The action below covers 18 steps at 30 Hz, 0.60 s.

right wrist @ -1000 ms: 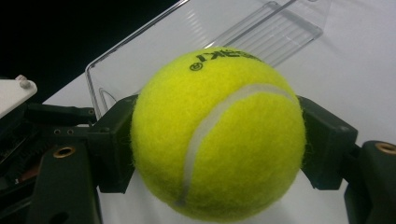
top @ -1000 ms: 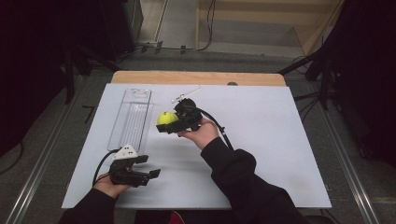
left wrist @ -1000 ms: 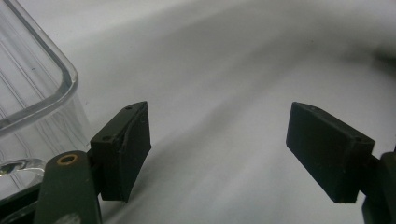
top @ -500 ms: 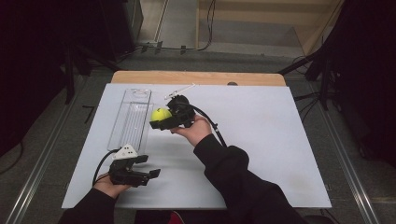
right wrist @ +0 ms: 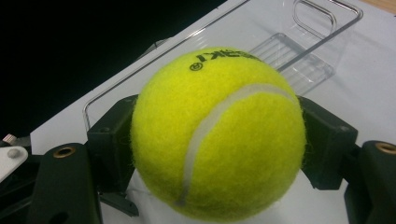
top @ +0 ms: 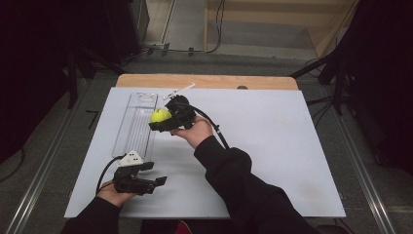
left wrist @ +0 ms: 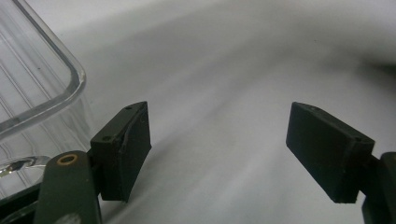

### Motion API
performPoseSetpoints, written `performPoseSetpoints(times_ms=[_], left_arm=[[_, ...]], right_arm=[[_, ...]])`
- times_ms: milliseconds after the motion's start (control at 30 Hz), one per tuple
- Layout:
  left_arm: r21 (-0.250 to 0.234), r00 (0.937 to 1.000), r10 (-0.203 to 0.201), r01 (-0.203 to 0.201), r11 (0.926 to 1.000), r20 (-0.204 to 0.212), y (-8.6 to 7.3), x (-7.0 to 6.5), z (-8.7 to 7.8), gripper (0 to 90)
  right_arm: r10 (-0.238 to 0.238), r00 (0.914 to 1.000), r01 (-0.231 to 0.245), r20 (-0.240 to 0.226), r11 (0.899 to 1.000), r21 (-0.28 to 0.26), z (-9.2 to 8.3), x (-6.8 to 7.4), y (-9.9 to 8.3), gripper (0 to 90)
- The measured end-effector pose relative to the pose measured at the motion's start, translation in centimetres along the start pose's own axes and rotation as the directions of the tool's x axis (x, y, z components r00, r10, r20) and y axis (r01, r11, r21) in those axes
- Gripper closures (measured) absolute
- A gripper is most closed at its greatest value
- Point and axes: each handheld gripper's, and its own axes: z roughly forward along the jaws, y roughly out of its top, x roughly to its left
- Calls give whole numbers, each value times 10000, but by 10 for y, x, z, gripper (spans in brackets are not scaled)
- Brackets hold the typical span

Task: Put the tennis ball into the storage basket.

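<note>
**Ball carried over the long tray, drop pending**

While the right gripper [top: 157, 122] is gripping the tennis ball [top: 159, 115] between its two jaws, the ball is hanging above the right-hand edge of the clear plastic tray [top: 127, 138], roughly at the middle of the tray's length. In the right gripper view the tennis ball [right wrist: 217, 133] is sitting squarely between the pads, one pressing each side, with the tray [right wrist: 299, 70] lying below and beyond it.

Key relation: the tray's long axis is running away from the person, and its open trough is lying just to the left of the ball as the person sees it. Judging from this, the coming move is calling for a short shift leftward over the tray and then a lowering before release; a release from here is risking a bounce off the tray's right wall.

The left gripper [top: 146, 178] is resting low near the tray's near end, jaws standing wide apart and holding nothing. In the left gripper view its pads [left wrist: 128, 144] are framing bare table, with the tray's rounded near corner [left wrist: 42, 84] just to one side. It is well clear of the ball's path.

The right hand [top: 195, 132] is the nearer one to the tray's middle. A thin white piece [top: 178, 90] is lying beyond the tray's far right corner; I cannot tell what it is. Nothing is standing inside the tray.
</note>
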Motion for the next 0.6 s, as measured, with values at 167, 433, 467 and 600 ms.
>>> performPoseSetpoints(times_ms=[167,433,467,600], left_arm=[[-6,10000,-2,2,10000,14,0,0,0,228],[4,10000,-17,17,10000,-54,0,0,0,228],[12,10000,-24,24,10000,-54,0,0,0,228],[-8,10000,-40,40,10000,-30,0,0,-1,228]], right_arm=[[29,10000,-29,56,10000,-10,5,0,4,234],[208,9998,-209,-44,9997,-107,12,-3,6,234],[205,9998,-206,-22,9996,-169,14,-2,6,233],[70,9999,-69,75,9998,-170,19,0,11,233]])
